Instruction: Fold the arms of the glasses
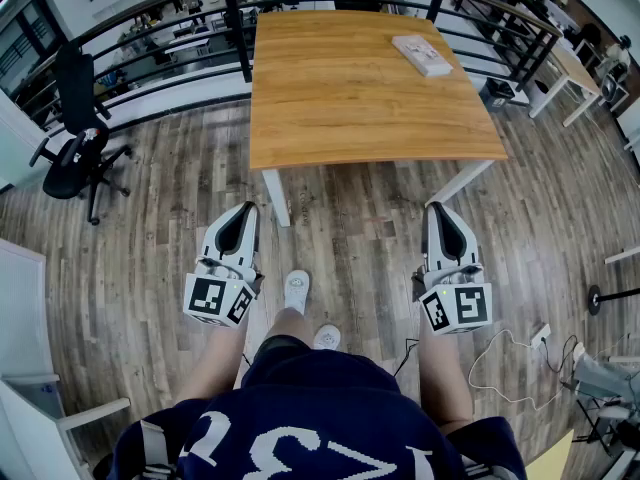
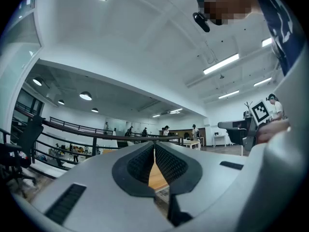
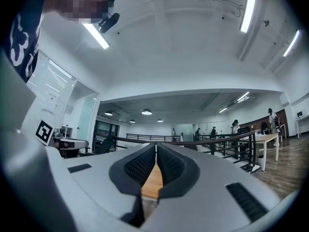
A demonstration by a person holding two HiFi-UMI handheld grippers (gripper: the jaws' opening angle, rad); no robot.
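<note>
wood-plank floor lies under you, with a wooden table (image 1: pixel 350 98) ahead. on its far right part lies a pale flat item (image 1: pixel 422 55), too small to identify. its long axis runs diagonally, with the near end toward the right. your left gripper (image 1: pixel 245 210) and right gripper (image 1: pixel 437 208) hang about level over the floor, short of the table's near edge and well apart from the item. both sets of jaws are closed together and hold nothing. a black office chair (image 1: pixel 75 138) stands at left. a railing (image 1: pixel 200 8) runs behind the table.
</note>
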